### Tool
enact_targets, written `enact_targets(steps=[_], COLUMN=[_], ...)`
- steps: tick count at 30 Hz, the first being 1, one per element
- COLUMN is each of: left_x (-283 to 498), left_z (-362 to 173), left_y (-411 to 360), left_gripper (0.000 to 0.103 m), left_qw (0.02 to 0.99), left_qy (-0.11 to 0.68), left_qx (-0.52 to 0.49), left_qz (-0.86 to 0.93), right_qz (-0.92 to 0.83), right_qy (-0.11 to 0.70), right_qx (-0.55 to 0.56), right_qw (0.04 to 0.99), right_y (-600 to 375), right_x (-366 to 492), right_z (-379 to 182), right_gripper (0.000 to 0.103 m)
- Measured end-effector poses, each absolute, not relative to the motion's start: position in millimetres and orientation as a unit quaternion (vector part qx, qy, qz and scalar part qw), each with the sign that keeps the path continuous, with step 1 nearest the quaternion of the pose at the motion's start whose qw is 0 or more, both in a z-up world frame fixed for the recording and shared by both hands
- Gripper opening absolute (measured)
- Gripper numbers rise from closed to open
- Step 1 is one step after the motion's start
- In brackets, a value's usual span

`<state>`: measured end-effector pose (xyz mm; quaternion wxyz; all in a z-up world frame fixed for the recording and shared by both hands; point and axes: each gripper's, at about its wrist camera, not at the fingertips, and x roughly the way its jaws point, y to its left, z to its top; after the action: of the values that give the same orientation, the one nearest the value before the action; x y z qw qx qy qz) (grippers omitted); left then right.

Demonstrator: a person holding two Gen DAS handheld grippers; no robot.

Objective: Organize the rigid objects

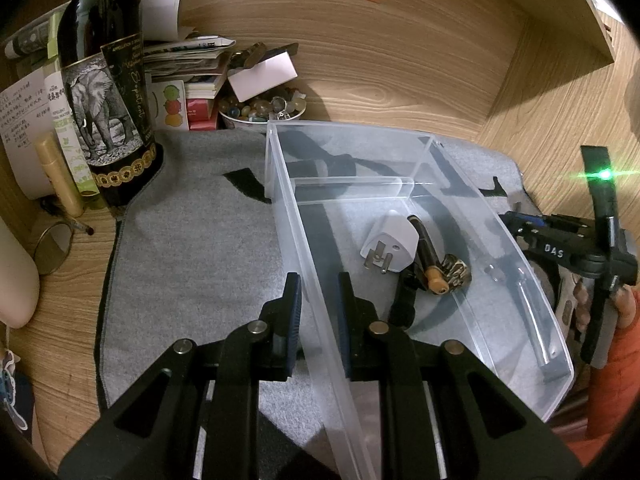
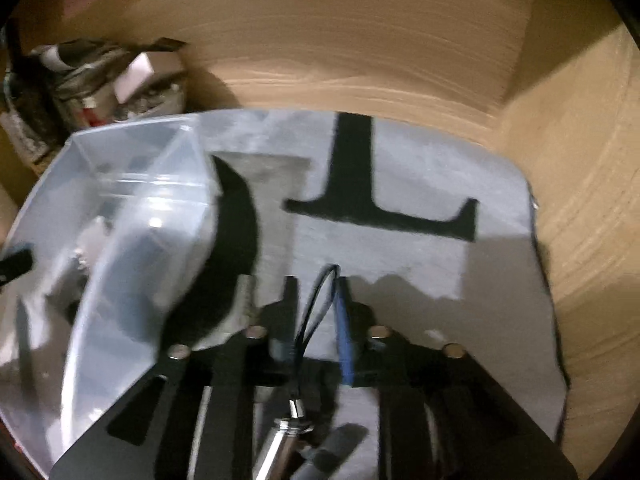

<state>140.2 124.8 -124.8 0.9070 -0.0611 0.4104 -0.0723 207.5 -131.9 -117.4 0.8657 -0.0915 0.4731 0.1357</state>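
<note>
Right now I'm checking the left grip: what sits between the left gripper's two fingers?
In the left wrist view, the left gripper straddles the near side wall of the clear plastic bin; nothing else lies between them.
</note>
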Motion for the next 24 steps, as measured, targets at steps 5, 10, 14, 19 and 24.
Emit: enact_targets(steps=[5,10,14,19,24], left_x=[140,140,140,139,138], left_z=[-124,-124,-125,-125,-124], left_y=[125,124,124,124,124], left_gripper=[0.016,0.016,0.016,0.016,0.016], left_qw=[0.907,0.907,0.907,0.907,0.907], left_qy=[0.411,0.411,0.411,0.411,0.411], left_qx=[-0.06,-0.059,-0.058,-0.057,-0.057], left_qz=[-0.072,-0.072,-0.071,-0.071,-0.071], right_qz=[0.141,0.192,0.199,0.207,0.216], right_qy=[0.432,0.422,0.459,0.495,0.493], right_qx=[-0.096,-0.117,-0.123,-0.115,-0.125], right_qw=[0.886,0.878,0.857,0.836,0.833], right_y=[-133,-115,-109,-112,-110], right_x=[185,165,167,178,184], right_z=[-94,-90,-116,-138,-143], right_gripper=[0.045,0.046,0.044,0.044,0.044])
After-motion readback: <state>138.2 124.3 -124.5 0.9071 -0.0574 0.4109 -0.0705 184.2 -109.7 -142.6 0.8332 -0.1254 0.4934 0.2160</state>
